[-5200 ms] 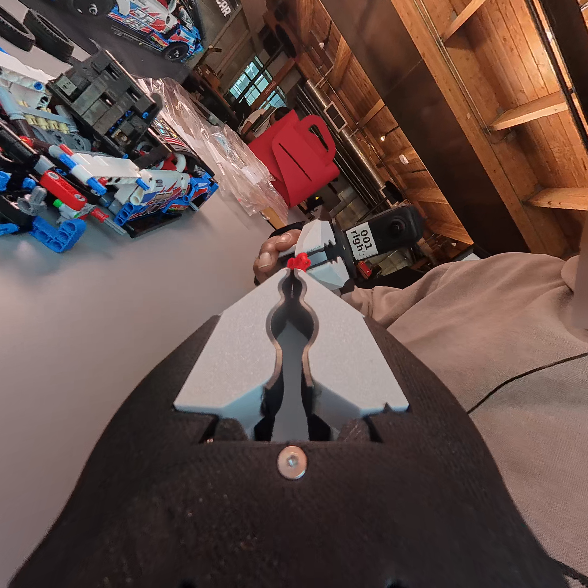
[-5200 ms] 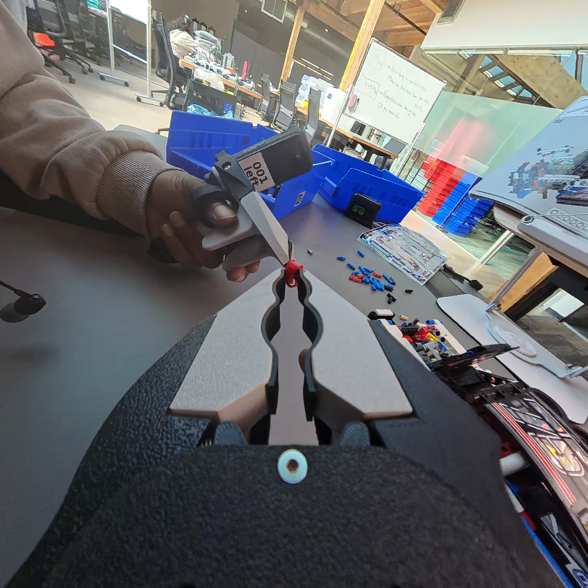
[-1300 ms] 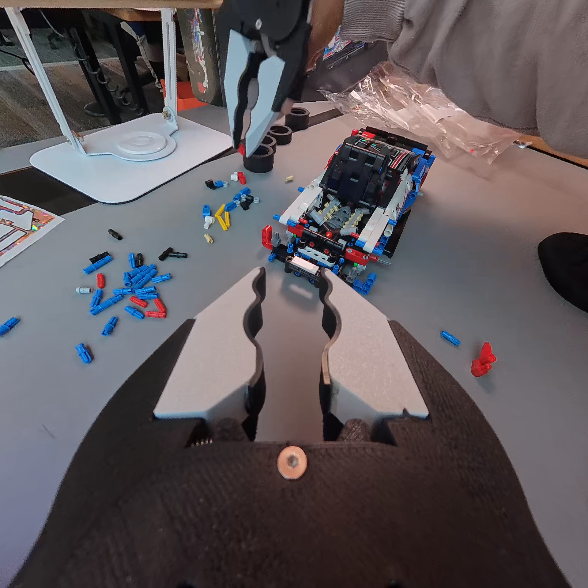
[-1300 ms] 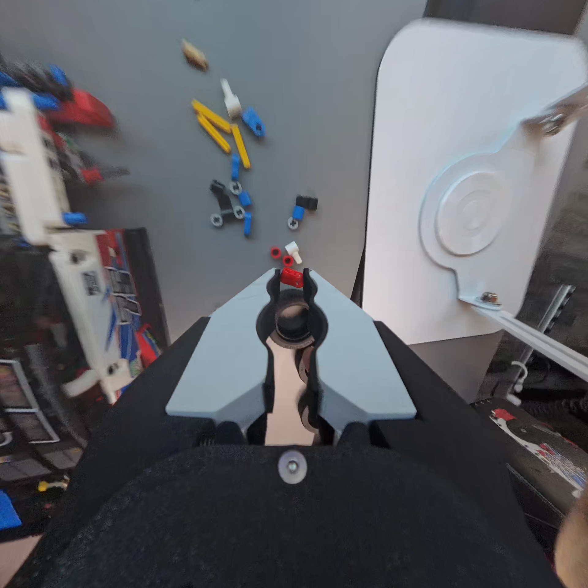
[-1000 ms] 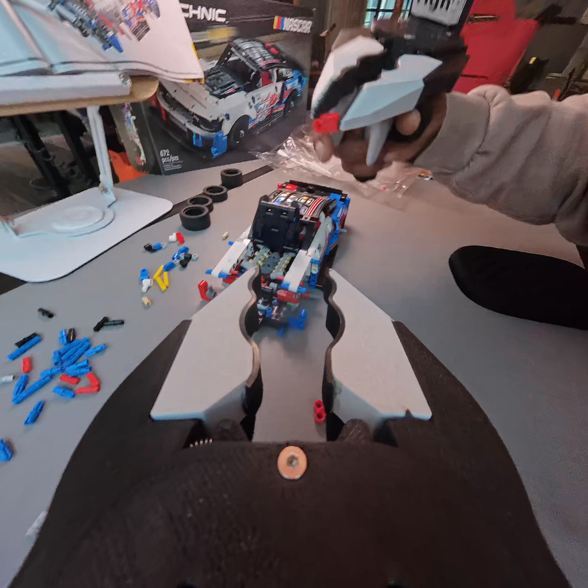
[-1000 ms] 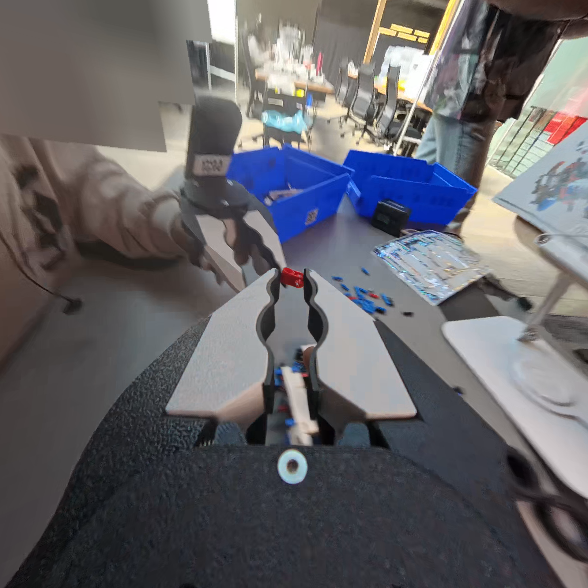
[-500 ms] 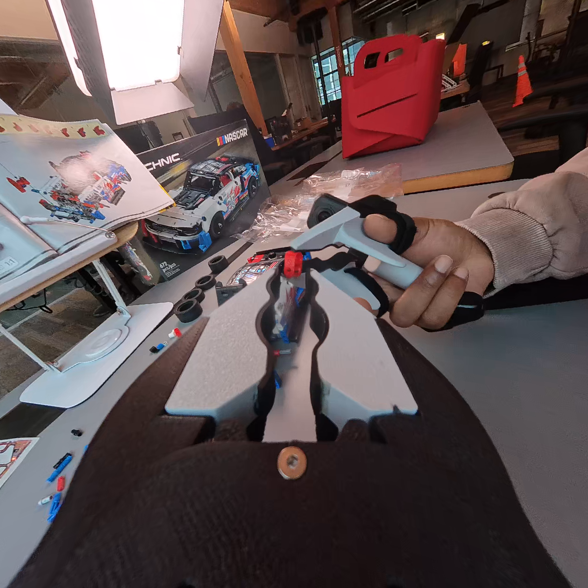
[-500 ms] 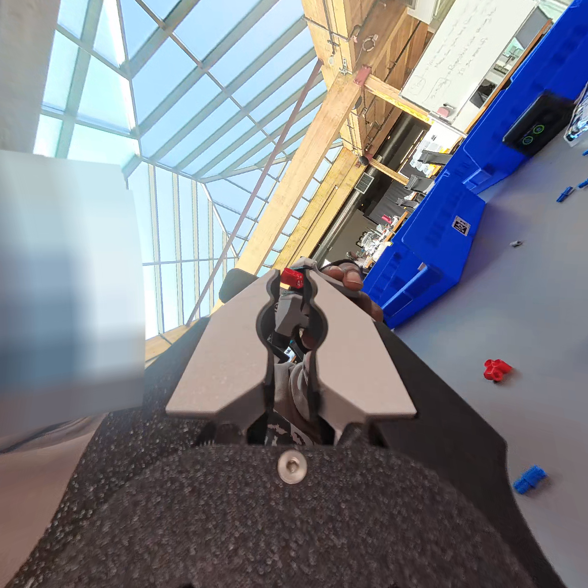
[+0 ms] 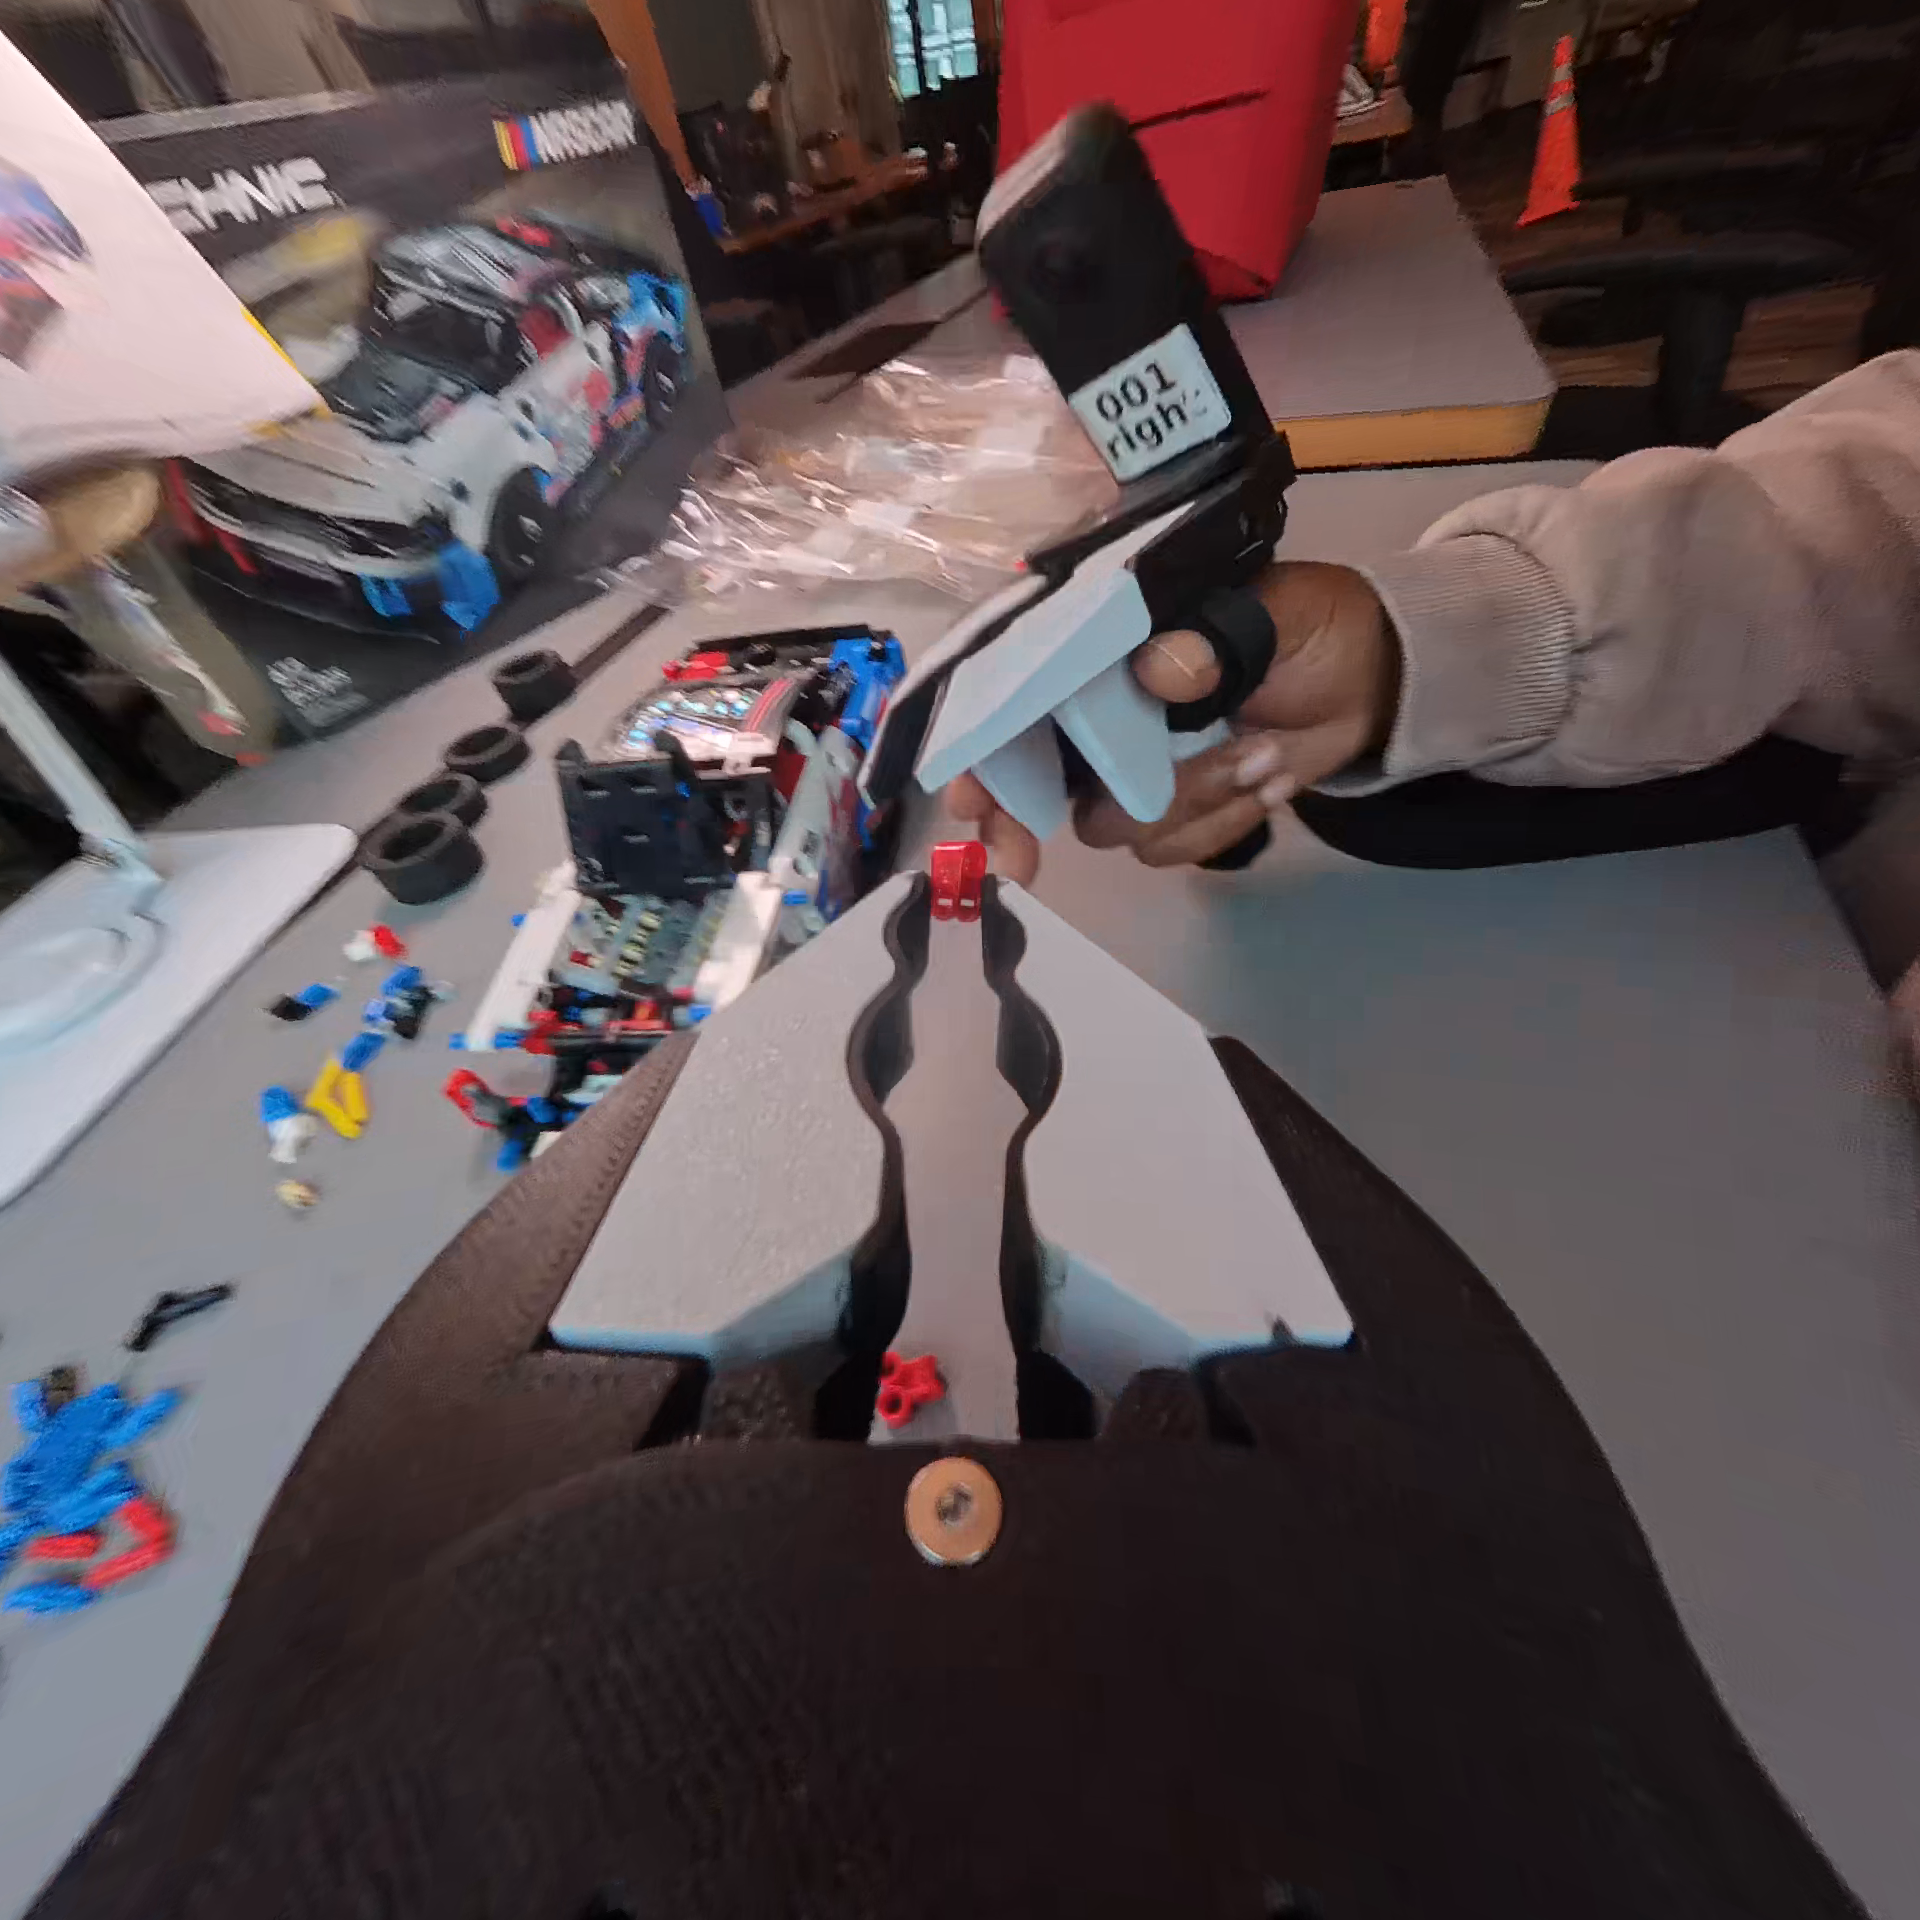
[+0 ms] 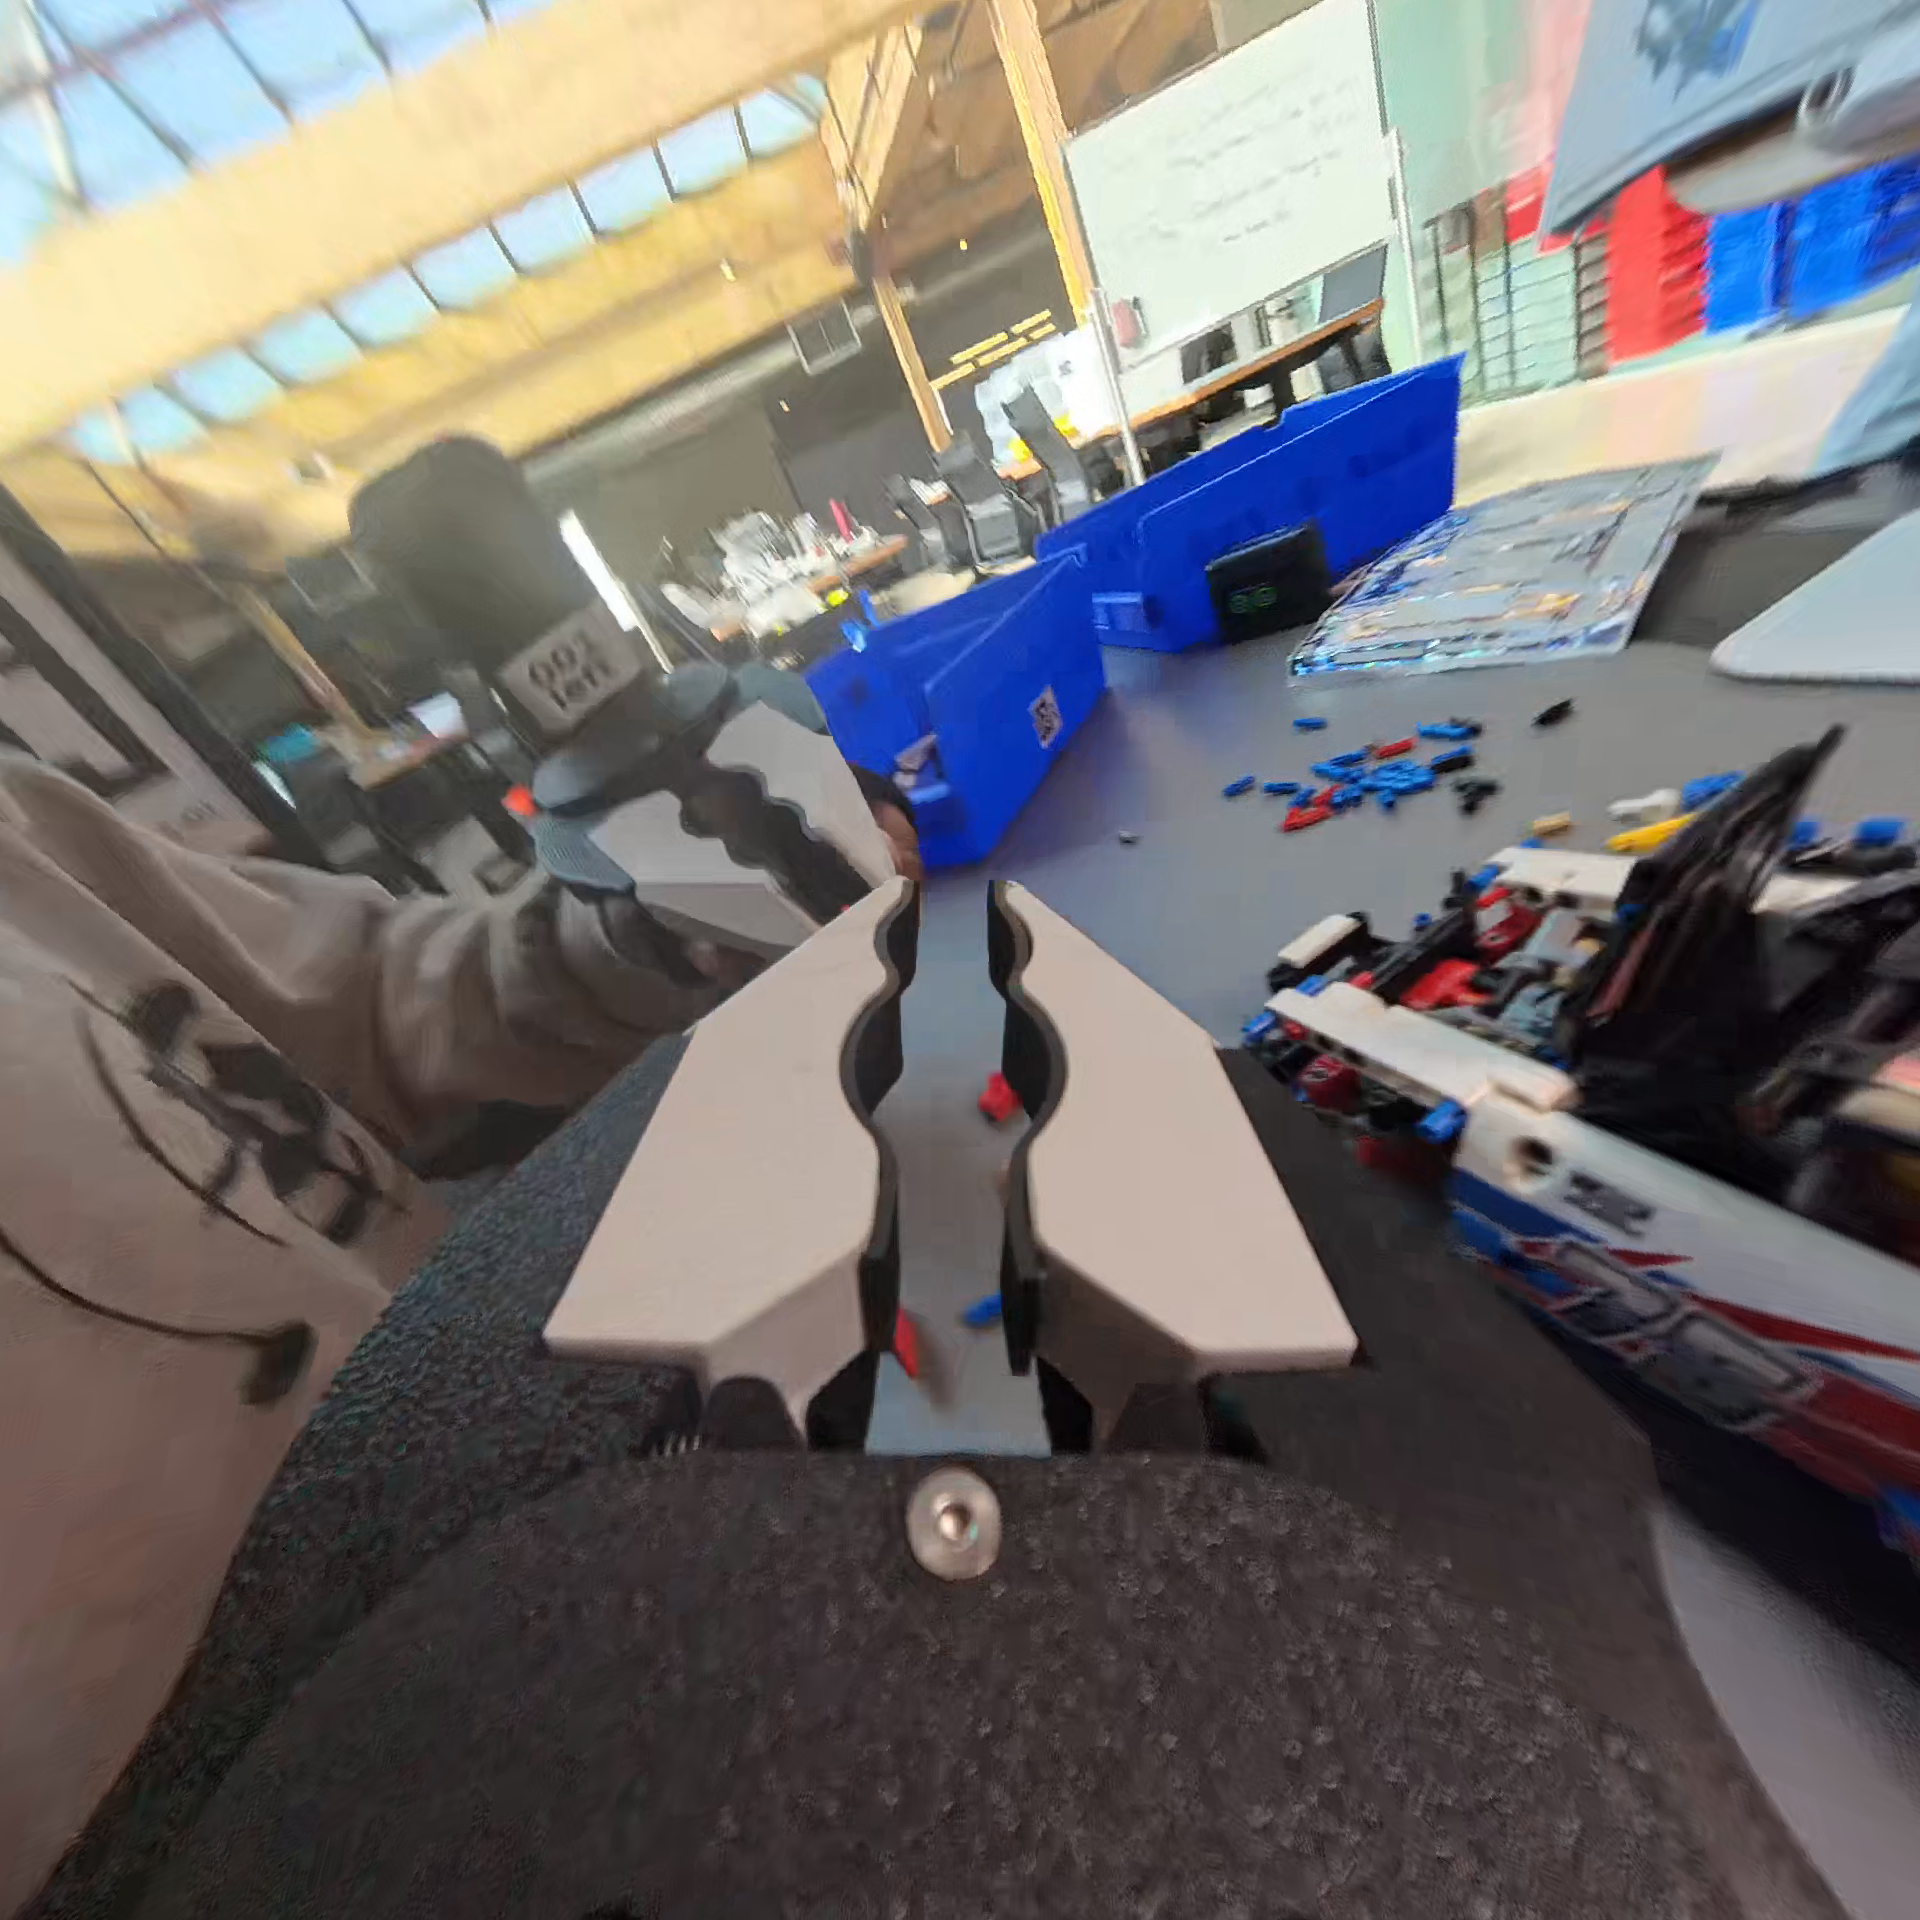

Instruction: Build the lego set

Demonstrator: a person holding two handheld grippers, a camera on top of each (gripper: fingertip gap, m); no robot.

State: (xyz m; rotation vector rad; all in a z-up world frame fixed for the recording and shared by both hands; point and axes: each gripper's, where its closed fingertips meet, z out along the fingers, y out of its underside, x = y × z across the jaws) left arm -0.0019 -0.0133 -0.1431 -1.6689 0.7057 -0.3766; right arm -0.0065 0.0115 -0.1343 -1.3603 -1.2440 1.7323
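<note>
Left gripper (image 9: 957, 896): tips clenched on red piece (image 9: 957, 881), above grey table (image 9: 1507, 1091). Right gripper (image 10: 954, 902): fingers parted, empty. Car (image 9: 717, 831): part-built, on table beside loose pieces (image 9: 343, 1049).

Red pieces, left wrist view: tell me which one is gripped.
The red piece pinched at the left gripper tips; the other red piece lies loose on the table below.
</note>
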